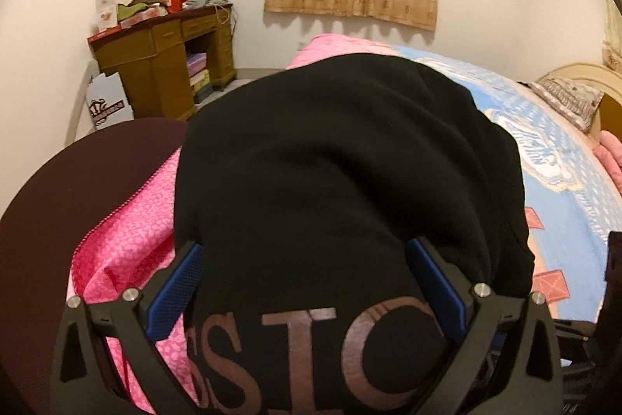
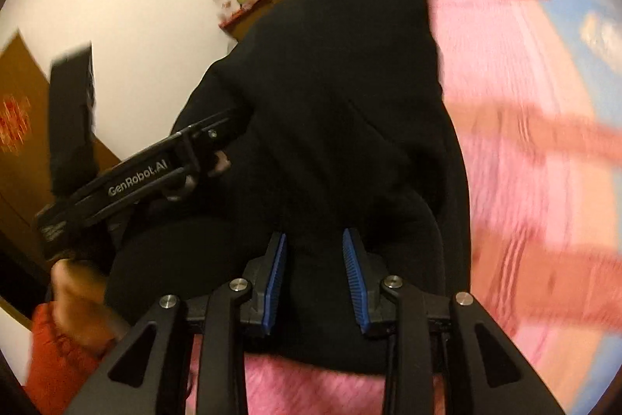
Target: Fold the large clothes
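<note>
Black sweatshirt point(image 1: 342, 158) draped thick and bunched over pink bedspread point(image 1: 128, 240), bronze lettering facing up. Left gripper point(image 1: 303, 282) spread wide around a fat fold of it, pads not pressing. Right gripper point(image 2: 315, 275) part-closed on a ridge of the same fabric; firm pinch or not, impossible to tell. Judged soft, floppy, fairly heavy; best taken at hem or shoulder seams.

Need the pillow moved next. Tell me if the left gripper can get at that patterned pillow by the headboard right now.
Probably not: the left gripper has the black garment between its fingers, and the pillow lies far across the bed.
</note>
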A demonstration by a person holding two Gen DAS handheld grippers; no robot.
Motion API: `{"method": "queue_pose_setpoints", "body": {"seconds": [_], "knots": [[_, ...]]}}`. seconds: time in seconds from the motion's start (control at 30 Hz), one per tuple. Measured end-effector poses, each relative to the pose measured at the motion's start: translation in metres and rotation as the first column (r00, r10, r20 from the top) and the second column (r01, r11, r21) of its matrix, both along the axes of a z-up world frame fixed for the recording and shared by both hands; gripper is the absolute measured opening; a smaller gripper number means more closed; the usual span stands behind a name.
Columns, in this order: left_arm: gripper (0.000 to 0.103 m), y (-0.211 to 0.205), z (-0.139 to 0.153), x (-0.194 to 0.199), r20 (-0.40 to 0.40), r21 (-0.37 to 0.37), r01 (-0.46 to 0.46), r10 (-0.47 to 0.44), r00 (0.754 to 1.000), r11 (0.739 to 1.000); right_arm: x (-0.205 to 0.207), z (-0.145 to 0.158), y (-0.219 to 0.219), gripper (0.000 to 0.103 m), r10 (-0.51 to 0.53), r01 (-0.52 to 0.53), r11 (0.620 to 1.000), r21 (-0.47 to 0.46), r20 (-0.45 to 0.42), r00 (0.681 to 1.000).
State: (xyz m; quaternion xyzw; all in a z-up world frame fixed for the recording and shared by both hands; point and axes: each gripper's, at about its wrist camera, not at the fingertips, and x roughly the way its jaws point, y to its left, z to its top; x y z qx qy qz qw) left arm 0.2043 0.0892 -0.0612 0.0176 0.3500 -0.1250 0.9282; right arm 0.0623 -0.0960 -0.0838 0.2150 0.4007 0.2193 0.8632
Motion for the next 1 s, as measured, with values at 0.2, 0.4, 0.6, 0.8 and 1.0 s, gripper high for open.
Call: {"method": "queue_pose_setpoints", "body": {"seconds": [0.2, 0.4, 0.6, 0.8, 1.0], "knots": [[0.103, 0.008, 0.015, -0.008, -0.036, -0.056, -0.051, 0.049, 0.998, 0.997, 0.003, 0.015, -0.002, 0.034, -0.017, 0.016, 1.0, -0.01, -0.015, 1.0], [0.103, 0.031, 0.038, -0.062, -0.019, -0.093, -0.147, 0.146, 0.989, 0.985, -0.036, 0.062, -0.04, 0.051, -0.204, 0.201, 0.978, 0.06, 0.033, 0.978], [0.103, 0.027, 0.05, -0.122, 0.121, 0.12, -0.228, 0.214, 0.969, 0.966, -0.087, 0.105, -0.034, 0.079, -0.256, 0.301, 0.944, -0.131, 0.283, 0.924], [0.103, 0.035, 0.05, -0.16, 0.106, 0.172, -0.265, 0.25, 0.962, 0.949, -0.1, 0.097, -0.024, 0.08, -0.325, 0.388, 0.889, -0.244, 0.261, 0.909], [0.103, 0.042, 0.064, -0.198, 0.12, 0.122, -0.294, 0.28, 0.953, 0.948, -0.142, 0.089, 0.0, 0.08, -0.323, 0.402, 0.877, -0.265, 0.297, 0.899]]}}
